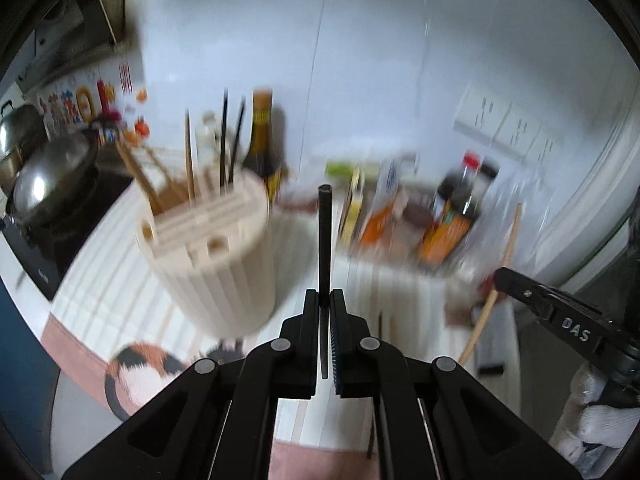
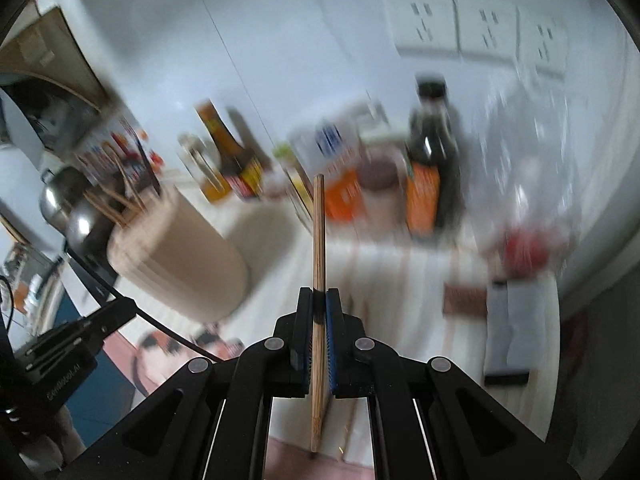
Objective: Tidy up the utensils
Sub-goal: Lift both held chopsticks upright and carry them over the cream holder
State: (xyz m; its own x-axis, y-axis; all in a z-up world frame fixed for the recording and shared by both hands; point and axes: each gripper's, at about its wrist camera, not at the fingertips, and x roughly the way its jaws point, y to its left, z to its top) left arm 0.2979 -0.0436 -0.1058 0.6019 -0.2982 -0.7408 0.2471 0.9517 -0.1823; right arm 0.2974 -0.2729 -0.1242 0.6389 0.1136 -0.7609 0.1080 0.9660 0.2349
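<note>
Both tongs are carrying: left tongs (image 1: 325, 300) clenching a black chopstick (image 1: 324, 240), right tongs (image 2: 319, 300) clenching a wooden chopstick (image 2: 318, 240), both above the desk (image 1: 360, 292). Cream utensil holder (image 1: 208, 236) is sitting far left. Next probably calls for lining tips over its slots. Only the left view is showing those slots; everything's blurring.

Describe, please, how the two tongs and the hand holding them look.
Both tongs, left and right, are black with silver rivets and a blue ridged pad. The right bears white "DAS" lettering; a white knitted glove covers its hand. A black cable trails beside the left.
</note>
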